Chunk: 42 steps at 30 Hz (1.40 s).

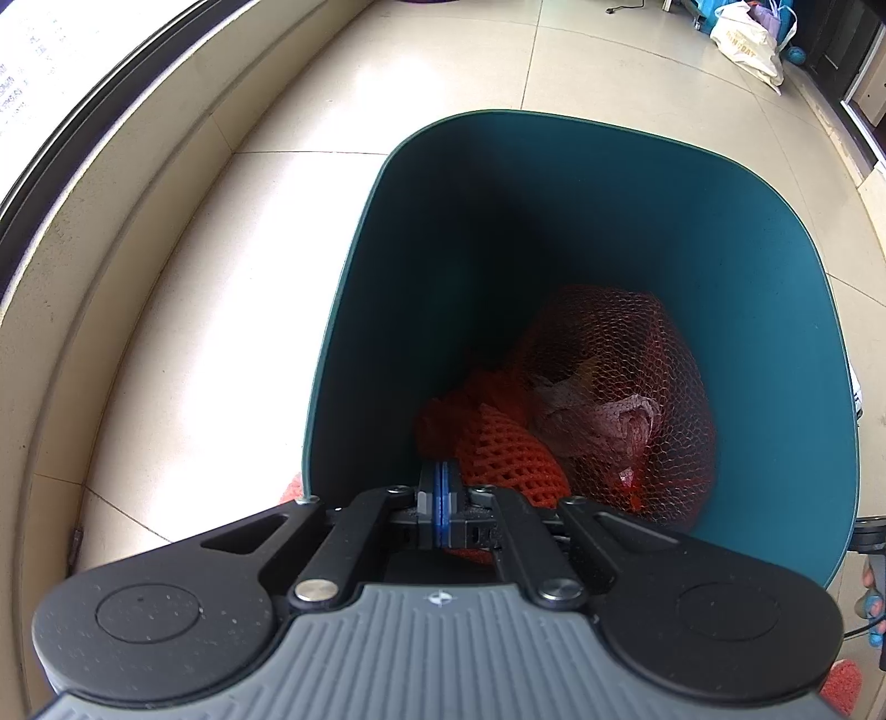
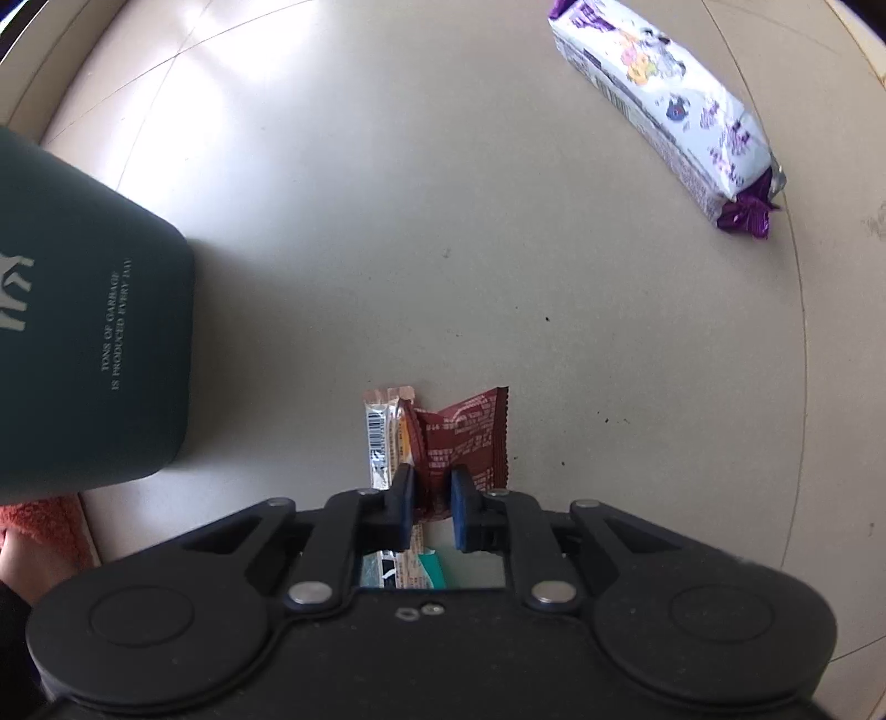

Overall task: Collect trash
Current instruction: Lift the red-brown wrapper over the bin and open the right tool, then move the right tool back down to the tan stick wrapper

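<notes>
In the left wrist view my left gripper [image 1: 441, 487] is shut on the near rim of a dark teal trash bin [image 1: 775, 266]. Inside the bin lie a red mesh bag [image 1: 620, 399] with crumpled paper in it and an orange foam net [image 1: 498, 448]. In the right wrist view my right gripper [image 2: 432, 498] is low over the floor, its fingers [image 2: 403, 498] on either side of a dark red snack wrapper [image 2: 470, 437], partly closed. A white and orange wrapper [image 2: 385, 437] lies just left of it. The bin's outer wall [image 2: 83, 332] stands to the left.
A long white and purple snack pack [image 2: 664, 105] lies on the tiled floor at the far right. A raised sill [image 1: 111, 194] curves along the left. White and blue bags [image 1: 747, 39] sit far back. An orange slipper [image 2: 50, 520] shows beside the bin.
</notes>
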Available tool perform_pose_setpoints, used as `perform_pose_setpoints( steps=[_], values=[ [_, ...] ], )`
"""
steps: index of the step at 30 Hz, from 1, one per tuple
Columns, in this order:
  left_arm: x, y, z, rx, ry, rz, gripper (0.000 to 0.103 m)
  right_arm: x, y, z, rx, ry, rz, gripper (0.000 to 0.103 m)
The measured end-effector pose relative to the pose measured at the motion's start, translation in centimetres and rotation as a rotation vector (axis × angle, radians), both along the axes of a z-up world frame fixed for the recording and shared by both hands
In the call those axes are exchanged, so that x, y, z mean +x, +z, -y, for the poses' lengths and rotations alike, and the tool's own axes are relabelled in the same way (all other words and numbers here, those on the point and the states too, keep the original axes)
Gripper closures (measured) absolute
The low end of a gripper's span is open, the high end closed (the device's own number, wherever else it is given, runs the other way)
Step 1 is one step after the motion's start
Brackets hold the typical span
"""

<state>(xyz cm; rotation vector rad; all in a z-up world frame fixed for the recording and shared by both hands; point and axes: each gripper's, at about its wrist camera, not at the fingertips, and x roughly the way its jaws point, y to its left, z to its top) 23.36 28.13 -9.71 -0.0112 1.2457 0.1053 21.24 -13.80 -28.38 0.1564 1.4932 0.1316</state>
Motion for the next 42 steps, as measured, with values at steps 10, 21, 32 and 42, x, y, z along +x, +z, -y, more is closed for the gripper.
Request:
perform_pose_setpoints(
  steps=[10,21,32,42],
  values=[
    [0.0,0.0,-0.2,-0.011,0.006,-0.001,0.103,-0.9,15.3,-4.9,0.05,0.277,0.195,0.091],
    [0.1,0.2,-0.6,-0.021,0.006,-0.006,0.103,-0.4,29.4,-14.6,0.191,0.542,0.452,0.091],
    [0.1,0.4,-1.9,-0.06,0.015,-0.004,0.103,2.3,24.9,-23.3,0.165,0.62,0.413,0.091],
    [0.0,0.3,-2.3,-0.071,0.016,-0.003,0.103,3.3,17.5,-26.4,0.043,0.653,0.295,0.091]
  ],
)
